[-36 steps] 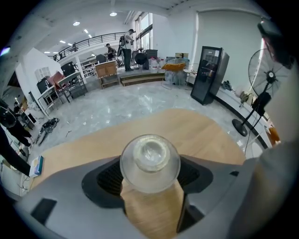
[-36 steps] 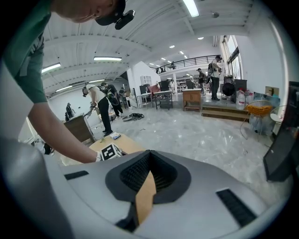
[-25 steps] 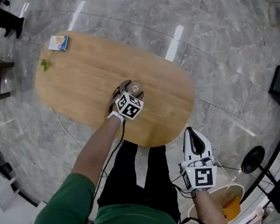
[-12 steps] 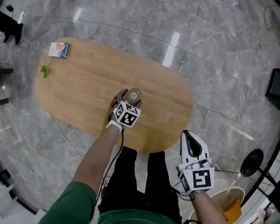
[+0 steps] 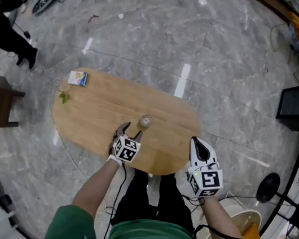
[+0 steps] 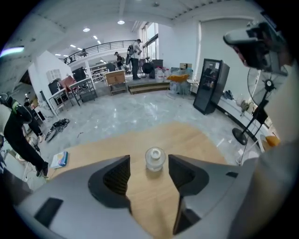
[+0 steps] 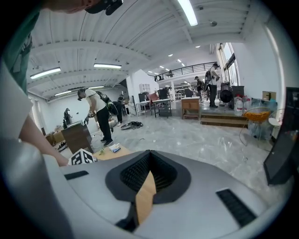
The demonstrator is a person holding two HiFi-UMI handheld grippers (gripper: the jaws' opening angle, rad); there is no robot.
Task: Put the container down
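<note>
Left claw empty, jaws wide but closing, nothing between. Container upright on desk near front edge, just past tips, so likely already placed. Right claw shut, empty, parked at desk's near-right edge, unneeded.

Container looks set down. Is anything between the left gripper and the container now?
Nothing visible. The container stands upright on the wooden table, just ahead of the left gripper, untouched by it. Only bare tabletop lies between them. The jaws are closing with nothing in their grip.
</note>
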